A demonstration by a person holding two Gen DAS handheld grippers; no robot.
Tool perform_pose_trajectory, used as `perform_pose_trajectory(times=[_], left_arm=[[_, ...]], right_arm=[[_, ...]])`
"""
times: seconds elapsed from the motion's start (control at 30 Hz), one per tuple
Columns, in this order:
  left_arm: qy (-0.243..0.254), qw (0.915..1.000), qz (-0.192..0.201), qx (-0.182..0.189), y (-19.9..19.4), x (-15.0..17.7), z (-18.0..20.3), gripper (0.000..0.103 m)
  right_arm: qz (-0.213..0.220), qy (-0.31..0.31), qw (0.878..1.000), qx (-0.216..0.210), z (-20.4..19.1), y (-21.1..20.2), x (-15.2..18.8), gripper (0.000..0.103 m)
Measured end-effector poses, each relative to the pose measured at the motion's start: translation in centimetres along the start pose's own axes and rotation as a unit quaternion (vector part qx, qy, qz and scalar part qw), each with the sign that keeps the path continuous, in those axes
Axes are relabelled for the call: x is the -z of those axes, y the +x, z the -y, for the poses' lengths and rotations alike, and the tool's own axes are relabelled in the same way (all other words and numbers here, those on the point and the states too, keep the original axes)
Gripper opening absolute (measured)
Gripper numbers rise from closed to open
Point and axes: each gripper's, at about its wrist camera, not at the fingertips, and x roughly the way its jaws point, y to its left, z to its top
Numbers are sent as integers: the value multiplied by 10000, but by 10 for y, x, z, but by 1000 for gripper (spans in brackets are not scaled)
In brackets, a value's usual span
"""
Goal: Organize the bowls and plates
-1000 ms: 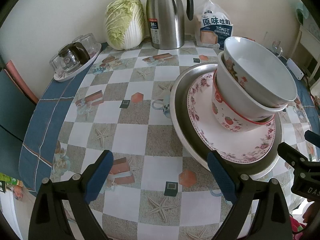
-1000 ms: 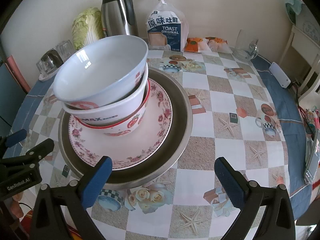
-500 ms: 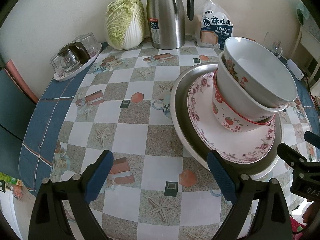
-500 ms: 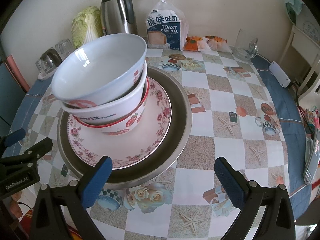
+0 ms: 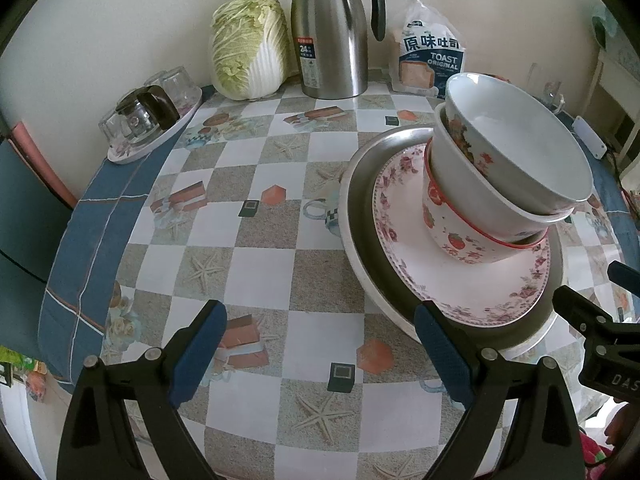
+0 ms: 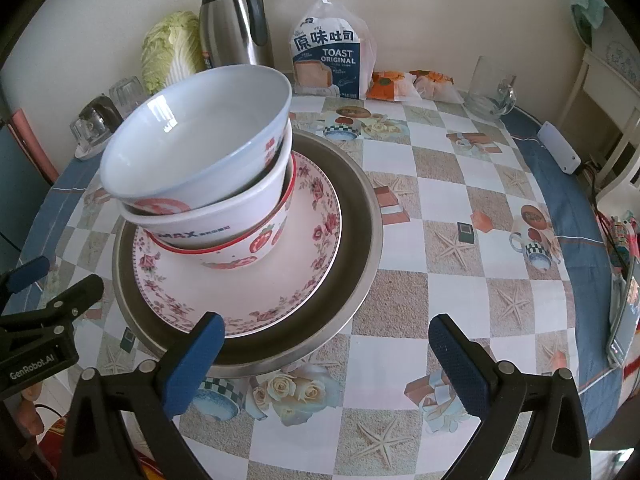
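- Left gripper (image 5: 320,344) hangs low over the table (image 5: 260,276), its blue-padded fingers (image 5: 198,354) spread wide with nothing between them but checked cloth.
- Its right-hand finger sits just in front of the near edge of the metal basin (image 5: 360,216); whether it touches, I can't tell.
- Right gripper (image 6: 326,364) is wide open too, holding nothing, with its left finger (image 6: 192,364) overlapping the basin's near rim in the picture.
- The stack stands on the table between the two grippers: the metal basin at the bottom, a floral plate (image 6: 240,292) lying inside it.
- On the plate stands a red-rimmed strawberry bowl (image 6: 240,250), nested in it a white bowl with lettering (image 6: 212,216), and on top a white bowl with a red pattern (image 6: 192,148).
- The upper bowls sit tilted, leaning toward the left gripper's side in the right wrist view.
- All three bowls stand toward the far side of the plate, leaving the near part of the plate bare.
- Along the wall at the back: a napa cabbage (image 5: 248,48), a steel thermos jug (image 5: 332,36) and a bag of toast bread (image 5: 432,56), side by side.
- Far left, a small tray of upturned glasses (image 5: 148,120) sits near the table's edge.
- Far right in the right wrist view, a glass pitcher (image 6: 488,88) and orange-wrapped packets (image 6: 412,80) sit beside the bread.
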Motion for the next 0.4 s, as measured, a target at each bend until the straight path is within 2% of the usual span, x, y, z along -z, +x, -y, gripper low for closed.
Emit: perform_pose_trajectory(times=[0.4], left_arm=[[47,9999,130,-28,-6,0,4,95]], right_arm=[[-50,-15,10000,10,1,3,3,103]])
